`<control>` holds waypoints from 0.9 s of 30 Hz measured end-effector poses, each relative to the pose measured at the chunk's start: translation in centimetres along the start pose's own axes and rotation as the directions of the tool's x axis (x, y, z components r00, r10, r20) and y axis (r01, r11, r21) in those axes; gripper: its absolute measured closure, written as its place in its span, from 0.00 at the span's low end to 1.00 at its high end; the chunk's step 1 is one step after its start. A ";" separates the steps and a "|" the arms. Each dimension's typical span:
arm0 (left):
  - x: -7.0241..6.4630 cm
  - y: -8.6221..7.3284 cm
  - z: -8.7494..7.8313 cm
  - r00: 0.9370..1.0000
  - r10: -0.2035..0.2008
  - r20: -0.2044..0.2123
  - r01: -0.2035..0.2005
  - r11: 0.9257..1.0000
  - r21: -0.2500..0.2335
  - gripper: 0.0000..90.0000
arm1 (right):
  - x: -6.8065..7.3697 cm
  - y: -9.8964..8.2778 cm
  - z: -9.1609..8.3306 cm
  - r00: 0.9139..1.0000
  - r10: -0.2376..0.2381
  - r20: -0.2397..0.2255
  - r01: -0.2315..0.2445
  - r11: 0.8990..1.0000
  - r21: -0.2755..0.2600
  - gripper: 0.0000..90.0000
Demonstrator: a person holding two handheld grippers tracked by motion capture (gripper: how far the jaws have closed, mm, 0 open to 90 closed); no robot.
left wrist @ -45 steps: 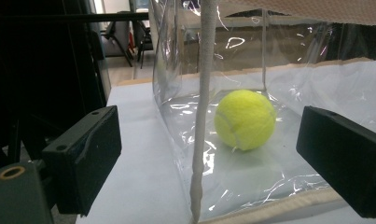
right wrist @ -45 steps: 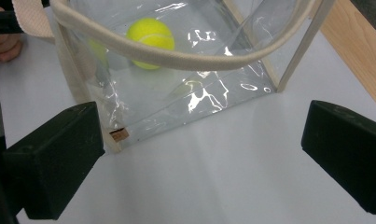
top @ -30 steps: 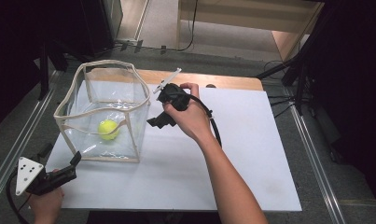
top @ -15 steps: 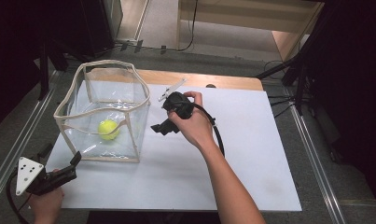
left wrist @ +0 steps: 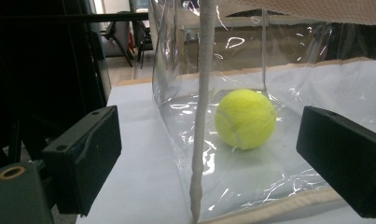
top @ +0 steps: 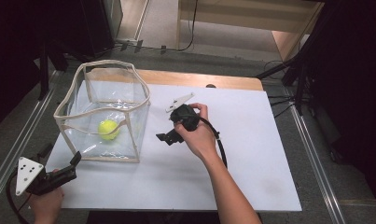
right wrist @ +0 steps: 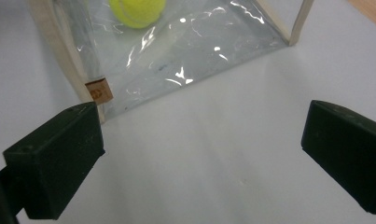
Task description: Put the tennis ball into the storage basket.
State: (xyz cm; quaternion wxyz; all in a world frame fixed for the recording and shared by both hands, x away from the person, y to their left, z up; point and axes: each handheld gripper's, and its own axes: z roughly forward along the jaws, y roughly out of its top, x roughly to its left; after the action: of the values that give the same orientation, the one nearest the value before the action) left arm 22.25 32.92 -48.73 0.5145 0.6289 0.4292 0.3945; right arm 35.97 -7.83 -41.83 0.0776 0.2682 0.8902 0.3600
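The left gripper [top: 59, 170] is held low at the near left corner of the white rectangular table board [top: 251, 186], its jaws spread wide and nothing gripped between them. Ahead of these jaws, just beyond their tips, the clear plastic open-topped box with beige fabric edging [top: 129, 91] is seen standing upright on the board. In the left gripper view a vertical beige corner seam of the box [left wrist: 202, 116] is lined up between the two black jaws, and the round yellow-green tennis ball [left wrist: 245, 119] is seen behind the transparent wall, resting on the box floor, slightly nearer the right-hand jaw than the left-hand one.

The ball [top: 108, 129] is shown in the high view lying inside the box, towards its near side, apart from both grippers.

To the right of the box, the right gripper [top: 169, 137] is held above the board in the person's right hand [top: 197, 135], pointed towards the box's right wall but not touching it. Its jaws are likewise parted and empty. In the right gripper view the bare white board is seen between the jaws, the box's lower edge with a small brown tag [right wrist: 100, 91] is placed just past the left-hand jaw, and the ball [right wrist: 136, 11] is visible farther off, inside the box.
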 end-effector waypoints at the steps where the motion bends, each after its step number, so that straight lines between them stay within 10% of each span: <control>1: 0.0 0.0 0.0 1.000 0.000 0.000 0.000 1.000 0.000 0.08 | 0.0 -0.4 0.1 1.000 0.008 0.000 -0.008 1.000 -0.001 0.00; 14: -0.2 0.0 0.1 1.000 0.015 -0.007 -0.015 1.000 0.005 0.08 | 1.1 -5.7 1.1 0.996 0.089 0.007 -0.089 0.996 -0.029 0.00; 27: -0.4 0.0 0.2 0.999 0.034 -0.012 -0.033 0.999 0.012 0.08 | 1.4 -10.6 -1.9 0.985 0.165 0.060 -0.159 0.983 -0.090 0.00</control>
State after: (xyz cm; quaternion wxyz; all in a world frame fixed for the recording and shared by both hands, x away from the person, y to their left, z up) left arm 22.29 32.49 -48.82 0.5013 0.6366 0.4242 0.4044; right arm 29.70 -14.61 -47.61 0.0891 0.3481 0.8462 0.3934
